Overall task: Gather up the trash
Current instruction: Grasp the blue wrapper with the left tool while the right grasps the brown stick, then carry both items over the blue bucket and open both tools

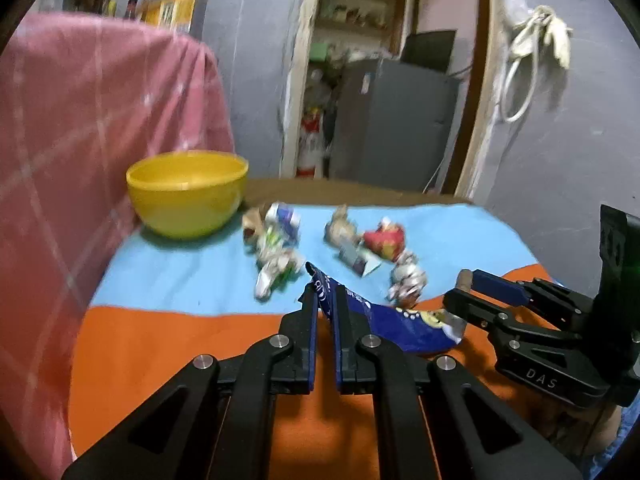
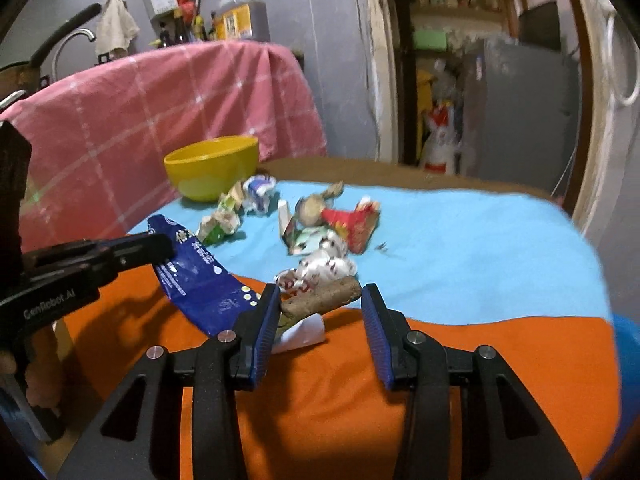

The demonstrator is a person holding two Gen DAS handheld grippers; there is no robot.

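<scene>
left claw (image 1: 325,300) pinches the blue wrapper (image 1: 404,328); right claw (image 2: 320,312) gapes around a brown stick (image 2: 320,300), whose length only the right view shows.

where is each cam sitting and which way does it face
Left wrist: sits behind the left gripper, facing across the table at the bowl and trash; its fingers pinch the blue wrapper; right gripper enters at the right.
Right wrist: sits behind the right gripper, facing the same way; fingers open around a brown stick; left gripper at the left.
Shared: bowl, wrapper, both grippers.
</scene>
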